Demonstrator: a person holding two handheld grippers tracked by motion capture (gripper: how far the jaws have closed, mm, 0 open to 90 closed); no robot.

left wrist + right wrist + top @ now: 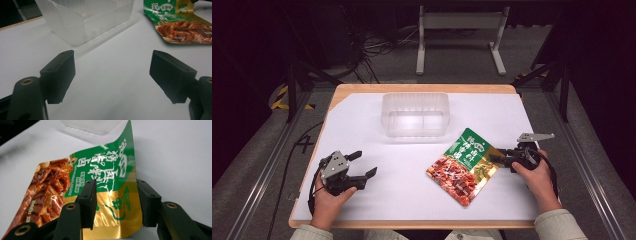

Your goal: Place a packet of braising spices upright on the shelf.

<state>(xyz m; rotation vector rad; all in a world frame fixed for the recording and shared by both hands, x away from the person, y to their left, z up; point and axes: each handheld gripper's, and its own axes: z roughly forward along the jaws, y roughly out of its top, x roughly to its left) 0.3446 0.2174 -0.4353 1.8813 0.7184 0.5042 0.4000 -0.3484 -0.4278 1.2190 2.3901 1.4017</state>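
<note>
From the high view, a table (422, 89) covered with a white sheet (412, 190) carries a clear plastic tub (415, 114) toward the far side and a green, red and gold food pouch (464, 165) lying right of centre, nearer the person. The right gripper (498, 158) comes in from the right, held in the person's right hand (537, 175), and its tips sit at the pouch's gold right-hand corner. The left gripper (362, 165) rests low at the left, in the left hand (329, 197), well apart from both pouch and tub, with its jaws spread and nothing between them.

In the left gripper view, the left gripper (112, 75) looks along its two black jaws, which stand wide apart over bare white sheet. The tub (85, 20) sits ahead and to the left; the pouch's (180, 25) printed end shows at the upper right (a picture of red braised meat under green lettering).

In the right gripper view, the right gripper (116, 202) straddles the pouch's (100, 182) gold end, with one jaw on each side of it. That end of the pouch is lifted and curls up between them. The jaws stand partly closed; the right-hand pad meets the pouch's edge, but whether both pads press it I cannot tell. The tub's edge (92, 126) shows at the top.
</note>
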